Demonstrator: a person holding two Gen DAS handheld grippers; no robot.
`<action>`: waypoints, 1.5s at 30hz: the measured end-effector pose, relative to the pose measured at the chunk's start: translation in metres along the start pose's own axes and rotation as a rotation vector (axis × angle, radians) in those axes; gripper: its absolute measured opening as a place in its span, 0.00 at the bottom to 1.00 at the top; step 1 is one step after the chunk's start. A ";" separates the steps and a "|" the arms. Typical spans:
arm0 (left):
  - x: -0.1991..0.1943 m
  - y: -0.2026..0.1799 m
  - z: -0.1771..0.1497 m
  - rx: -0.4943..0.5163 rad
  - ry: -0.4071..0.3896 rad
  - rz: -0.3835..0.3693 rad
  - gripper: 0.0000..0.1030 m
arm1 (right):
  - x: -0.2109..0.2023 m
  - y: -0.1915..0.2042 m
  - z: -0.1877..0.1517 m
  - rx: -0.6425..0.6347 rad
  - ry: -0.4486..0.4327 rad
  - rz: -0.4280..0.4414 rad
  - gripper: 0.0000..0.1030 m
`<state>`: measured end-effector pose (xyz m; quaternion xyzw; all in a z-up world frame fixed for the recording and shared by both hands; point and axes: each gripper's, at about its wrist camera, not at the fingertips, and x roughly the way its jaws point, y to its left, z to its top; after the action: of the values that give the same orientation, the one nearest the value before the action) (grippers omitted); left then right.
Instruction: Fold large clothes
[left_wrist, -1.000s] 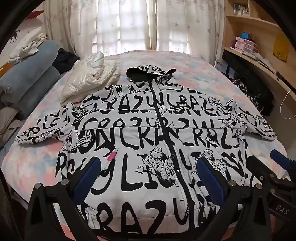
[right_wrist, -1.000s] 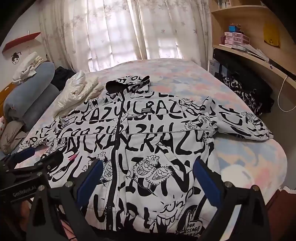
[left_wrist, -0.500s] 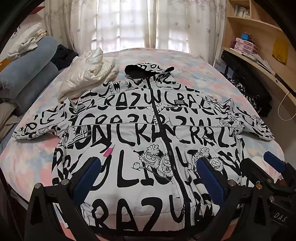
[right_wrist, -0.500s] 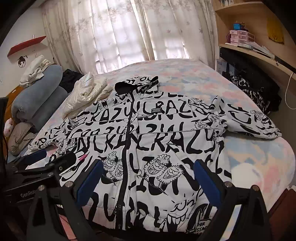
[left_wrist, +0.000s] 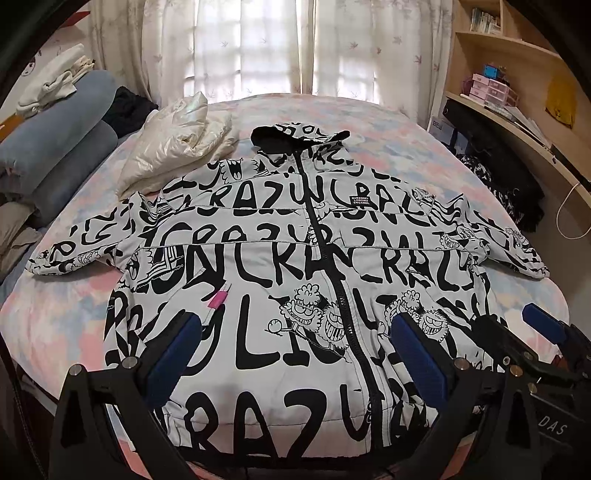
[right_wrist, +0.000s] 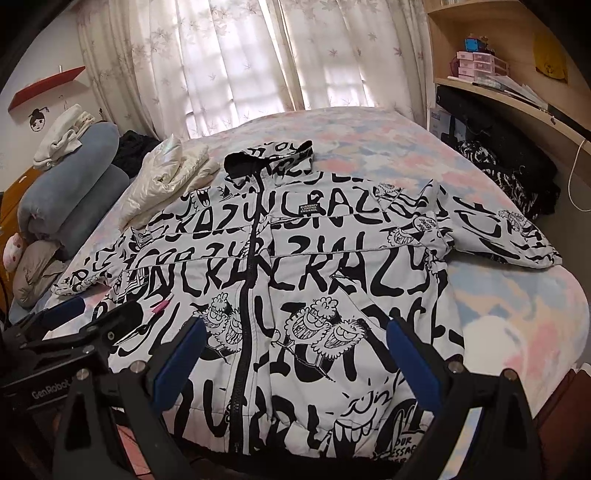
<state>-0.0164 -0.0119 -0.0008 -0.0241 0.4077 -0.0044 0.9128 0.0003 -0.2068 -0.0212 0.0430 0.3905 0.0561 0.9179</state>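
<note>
Curtained daylight falls across the bed (left_wrist: 436, 147), where the jacket (left_wrist: 280, 266) lies face up, zipped, with its hood toward the window and both sleeves stretched out to the sides, a layout that suits folding since every edge is within reach from the hem. You hold the left gripper (left_wrist: 295, 354) over the lower front with its fingers (left_wrist: 173, 350) spread wide and gripping nothing, and the right gripper (right_wrist: 295, 354) hovers just beside it over the hem, likewise spread and empty. Neither touches the cloth, so the folding looks not yet begun; a sleeve seems the likely first thing to bring inward. Watch the cream puffer coat (left_wrist: 177, 147) at the far left: it rests on the jacket's shoulder and may drag or block that sleeve when you fold it. Rolled grey bedding (left_wrist: 59, 140) is stacked along the left edge, and dark clothes (right_wrist: 517, 177) are heaped by the shelf (right_wrist: 517, 96) on the right, just beyond the right sleeve's end.
</note>
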 end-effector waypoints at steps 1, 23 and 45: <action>0.000 0.000 0.000 0.000 -0.001 0.000 0.98 | 0.000 0.000 0.000 0.001 0.003 0.001 0.96; -0.002 -0.005 0.004 0.002 0.002 -0.007 0.98 | -0.001 -0.003 0.008 -0.017 0.003 -0.005 0.96; 0.008 0.000 0.023 -0.048 -0.012 -0.002 0.98 | -0.028 -0.005 0.023 -0.078 -0.173 -0.003 0.96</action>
<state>0.0057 -0.0117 0.0086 -0.0466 0.4021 0.0044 0.9144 -0.0023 -0.2164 0.0139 0.0115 0.3074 0.0658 0.9492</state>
